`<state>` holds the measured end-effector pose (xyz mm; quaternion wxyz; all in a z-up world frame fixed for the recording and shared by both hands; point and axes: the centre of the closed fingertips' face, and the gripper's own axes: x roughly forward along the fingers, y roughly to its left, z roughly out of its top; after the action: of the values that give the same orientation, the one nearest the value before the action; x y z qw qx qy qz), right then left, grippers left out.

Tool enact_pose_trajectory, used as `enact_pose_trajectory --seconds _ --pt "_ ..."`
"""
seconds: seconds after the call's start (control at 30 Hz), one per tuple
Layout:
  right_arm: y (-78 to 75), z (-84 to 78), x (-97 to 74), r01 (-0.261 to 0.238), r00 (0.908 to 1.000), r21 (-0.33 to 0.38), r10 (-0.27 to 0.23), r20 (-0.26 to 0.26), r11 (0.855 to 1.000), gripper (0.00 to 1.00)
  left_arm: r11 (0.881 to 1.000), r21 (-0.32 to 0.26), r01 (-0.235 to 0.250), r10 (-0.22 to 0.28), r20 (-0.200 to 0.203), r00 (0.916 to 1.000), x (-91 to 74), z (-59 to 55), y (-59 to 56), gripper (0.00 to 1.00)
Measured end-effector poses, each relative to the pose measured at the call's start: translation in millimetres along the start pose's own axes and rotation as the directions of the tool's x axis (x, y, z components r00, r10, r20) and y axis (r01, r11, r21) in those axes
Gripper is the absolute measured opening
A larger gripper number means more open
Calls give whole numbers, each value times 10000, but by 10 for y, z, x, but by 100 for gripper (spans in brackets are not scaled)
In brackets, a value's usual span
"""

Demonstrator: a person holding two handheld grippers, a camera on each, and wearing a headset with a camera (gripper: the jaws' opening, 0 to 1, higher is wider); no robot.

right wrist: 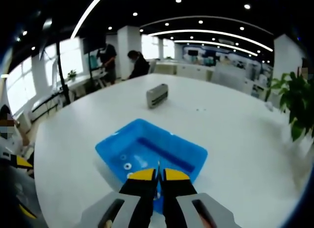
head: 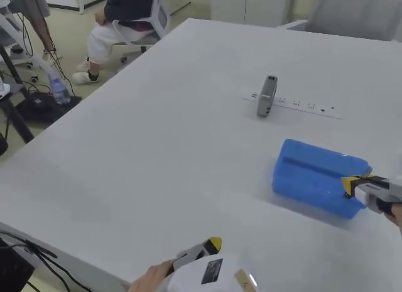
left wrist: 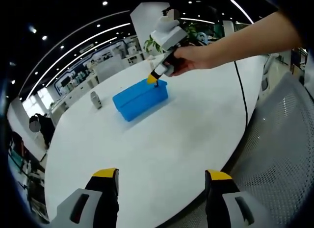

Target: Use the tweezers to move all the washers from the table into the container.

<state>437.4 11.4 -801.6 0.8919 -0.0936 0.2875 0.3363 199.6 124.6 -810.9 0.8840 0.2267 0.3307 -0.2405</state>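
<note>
A blue container [head: 312, 174] sits on the white table [head: 163, 154] at the right. My right gripper [right wrist: 158, 175] hovers just over its near rim, shut on thin metal tweezers [right wrist: 158, 165] that point down into the container [right wrist: 147, 149]. A few small washers [right wrist: 127, 165] lie on its floor. In the head view the right gripper [head: 347, 184] comes in from the right edge at the container's near corner. My left gripper [left wrist: 162, 175] stands open with nothing between its jaws, low over the table's near edge [head: 212, 245], well short of the container [left wrist: 140, 98].
A grey oblong device [head: 267, 95] stands beyond the container beside a flush power strip [head: 301, 105]. A person sits on a chair [head: 129, 19] past the far left table edge, near cables and a bottle on the floor. A mesh chair [left wrist: 279, 159] is close behind the left gripper.
</note>
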Motion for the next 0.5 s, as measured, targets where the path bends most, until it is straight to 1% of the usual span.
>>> enact_pose_trajectory --seconds 0.13,0.17,0.23,0.27,0.33,0.37,0.4,0.47,0.5 --pt "18 13 5 -102 9999 62 102 -39 9999 2 10000 -13 -5 5 81 10000 -6 14 4 72" --pt "27 18 -8 -119 9999 2 119 30 9999 2 10000 -12 2 -2 93 10000 -8 17 4 71" --pt "47 75 -60 -84 9996 -173 88 258 9998 3 10000 48 -81 80 242 9997 -25 43 20 72" --pt "32 102 -77 -46 9990 -208 56 442 9998 3 10000 22 -43 42 295 9996 -33 53 16 71" --pt "53 200 -167 3 9972 -216 13 752 9998 3 9999 -32 120 -118 354 9993 -39 68 1 70" --pt "75 240 -208 -32 9959 -214 51 906 9998 3 9997 -98 216 -212 413 9989 -46 87 0 69" --pt "141 322 -281 -149 9929 -246 177 1180 9996 3 9996 -182 232 -221 590 9980 -65 129 18 68" --pt "202 398 -386 -264 9891 -617 350 1429 9977 3 9987 -440 264 -226 861 9960 -93 195 60 66" --pt "249 424 -437 -385 9876 -685 484 1495 9969 3 9979 -518 393 -345 910 9953 -106 219 67 65"
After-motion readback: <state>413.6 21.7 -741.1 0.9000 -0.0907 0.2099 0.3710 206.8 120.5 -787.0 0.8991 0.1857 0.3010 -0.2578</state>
